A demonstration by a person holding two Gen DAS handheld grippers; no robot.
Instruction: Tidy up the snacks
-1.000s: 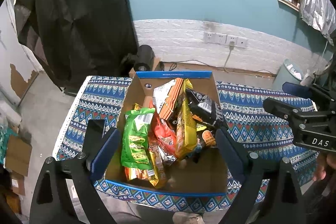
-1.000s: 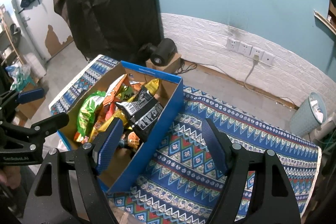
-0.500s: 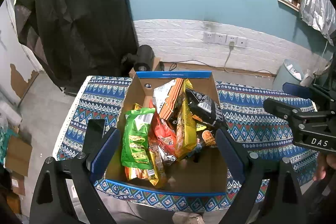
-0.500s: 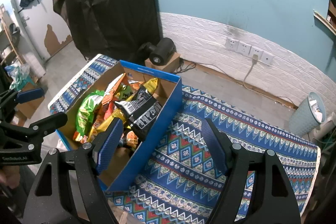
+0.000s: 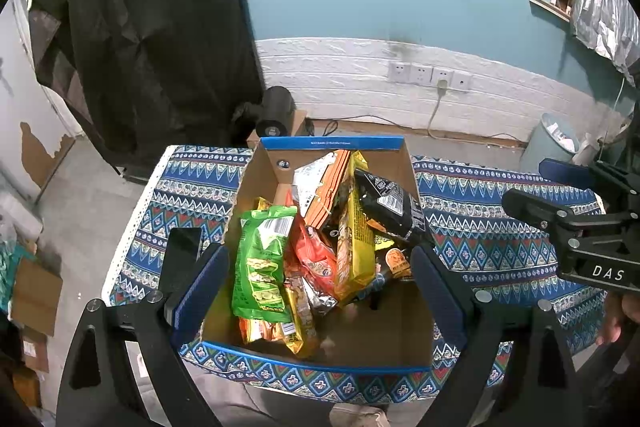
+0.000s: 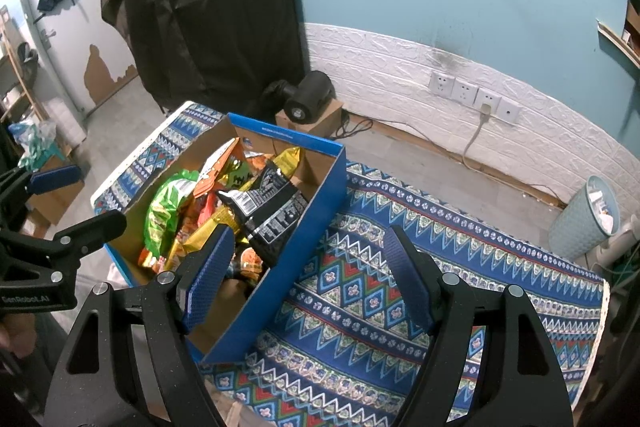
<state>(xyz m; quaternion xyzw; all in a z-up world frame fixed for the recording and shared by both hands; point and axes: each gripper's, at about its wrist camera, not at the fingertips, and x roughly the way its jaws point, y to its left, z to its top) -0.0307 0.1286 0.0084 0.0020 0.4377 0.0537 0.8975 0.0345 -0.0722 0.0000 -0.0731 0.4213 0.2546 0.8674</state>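
Note:
A blue-edged cardboard box [image 5: 416,339] [image 6: 328,183] stands on the patterned cloth and holds several snack packs. Among them are a green pack [image 5: 262,259] [image 6: 164,211], a yellow pack [image 5: 354,239], an orange-red pack [image 5: 316,259] and a black pack [image 5: 394,205] [image 6: 272,215]. My left gripper [image 5: 320,291] hovers over the box, open and empty, its fingers either side of the pile. My right gripper [image 6: 308,279] hangs open and empty above the box's right wall and the cloth beside it.
The blue patterned cloth [image 6: 460,267] covers the table. A black phone-like slab [image 5: 182,259] lies left of the box. On the floor behind are a black cylinder on a small carton [image 6: 308,99] and a pale bin [image 6: 588,219]. A wall with sockets stands beyond.

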